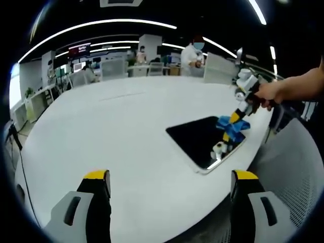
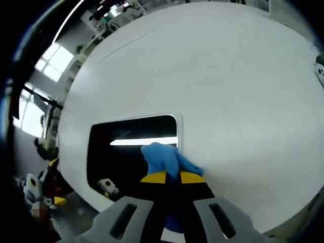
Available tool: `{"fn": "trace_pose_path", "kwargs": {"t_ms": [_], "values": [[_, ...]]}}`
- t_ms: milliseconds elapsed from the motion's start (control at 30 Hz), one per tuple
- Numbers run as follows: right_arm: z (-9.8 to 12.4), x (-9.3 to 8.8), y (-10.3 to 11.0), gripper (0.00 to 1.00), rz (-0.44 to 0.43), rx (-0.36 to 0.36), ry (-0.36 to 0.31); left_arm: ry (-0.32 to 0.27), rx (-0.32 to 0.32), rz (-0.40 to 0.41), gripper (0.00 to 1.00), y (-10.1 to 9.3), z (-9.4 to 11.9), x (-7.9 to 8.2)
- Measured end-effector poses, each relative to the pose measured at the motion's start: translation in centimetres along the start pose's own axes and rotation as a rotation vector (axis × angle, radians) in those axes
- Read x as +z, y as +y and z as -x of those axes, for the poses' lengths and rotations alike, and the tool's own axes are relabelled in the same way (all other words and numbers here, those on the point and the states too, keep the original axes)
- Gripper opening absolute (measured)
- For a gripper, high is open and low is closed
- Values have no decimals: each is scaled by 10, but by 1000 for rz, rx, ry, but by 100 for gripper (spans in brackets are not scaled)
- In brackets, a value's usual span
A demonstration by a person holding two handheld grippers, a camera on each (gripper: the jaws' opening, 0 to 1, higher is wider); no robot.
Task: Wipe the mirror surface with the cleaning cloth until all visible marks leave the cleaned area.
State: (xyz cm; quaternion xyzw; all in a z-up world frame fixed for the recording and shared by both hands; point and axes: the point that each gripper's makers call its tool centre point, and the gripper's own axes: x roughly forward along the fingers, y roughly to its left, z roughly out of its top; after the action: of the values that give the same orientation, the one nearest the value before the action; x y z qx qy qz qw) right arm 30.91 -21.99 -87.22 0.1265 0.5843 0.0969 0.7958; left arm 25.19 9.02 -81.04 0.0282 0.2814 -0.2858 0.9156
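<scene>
Lying flat near the edge of the white desk (image 1: 116,126), the mirror (image 1: 200,139) shows dark with a bright strip reflected in it. The right hand-held gripper (image 2: 172,178) has its jaws clamped on the blue cloth (image 2: 163,157), pressing it onto the mirror's corner. The left hand-held gripper (image 1: 171,185) hangs over the desk, well apart from the mirror, jaws spread wide and holding nothing.

cloth (image 2: 163,158): bright blue | mirror (image 2: 126,147): dark, white-rimmed, one bright streak | surface (image 2: 228,76): plain white | right tongs (image 2: 173,178): grey, yellow-black tips | left tongs (image 1: 169,183): same
</scene>
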Motion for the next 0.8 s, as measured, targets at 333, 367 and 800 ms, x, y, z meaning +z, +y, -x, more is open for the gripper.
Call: {"fn": "trace_pose_path", "kwargs": {"t_ms": [333,367,800], "values": [[4,-15,1,2,-4,1,4,1,-14,3,99,-4,-1,0],[4,-16,1,2,0,0,0,0,-19,3,99,-5,-1,1],[9,-27,4,2,-16,22,24,18,-12,-6,99,-5,-1,-1]]}}
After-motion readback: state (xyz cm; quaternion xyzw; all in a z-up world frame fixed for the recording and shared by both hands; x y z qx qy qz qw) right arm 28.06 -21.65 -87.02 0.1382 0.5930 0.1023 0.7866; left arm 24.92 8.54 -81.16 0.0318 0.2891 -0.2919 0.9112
